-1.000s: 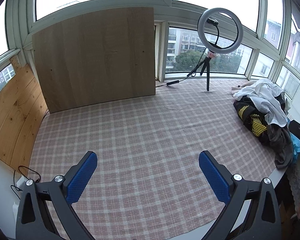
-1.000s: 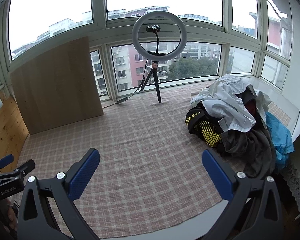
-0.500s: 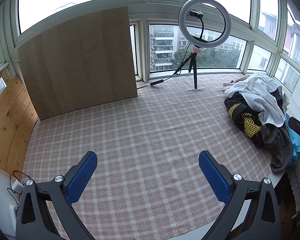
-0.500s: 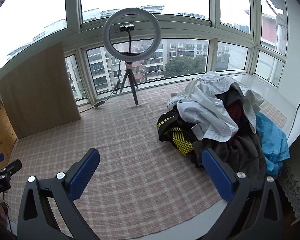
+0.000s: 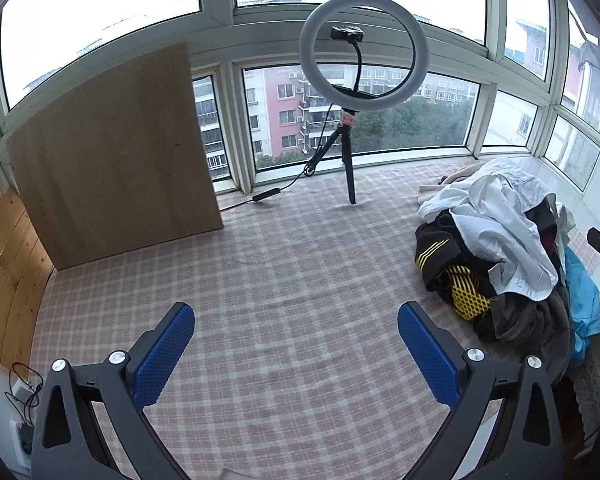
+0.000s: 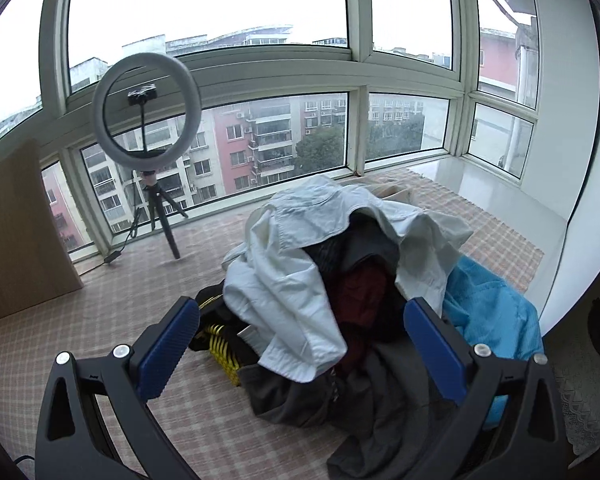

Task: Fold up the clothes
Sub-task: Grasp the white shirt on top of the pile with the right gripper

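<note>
In the left wrist view the left gripper (image 5: 296, 340) hangs spread and empty above the checked cloth (image 5: 284, 280), the clothes pile (image 5: 504, 256) well off to its right, while in the right wrist view the right gripper (image 6: 302, 340), likewise spread, frames that clothes pile (image 6: 340, 280) right of the ring light (image 6: 146, 120).

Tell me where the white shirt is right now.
The white shirt tops the clothes pile, straight ahead of the open right gripper, right of the ring light.

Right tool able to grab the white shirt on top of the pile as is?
Probably yes. The right tool is open and aimed at the white shirt, which lies on top of the clothes pile with nothing covering it.
</note>
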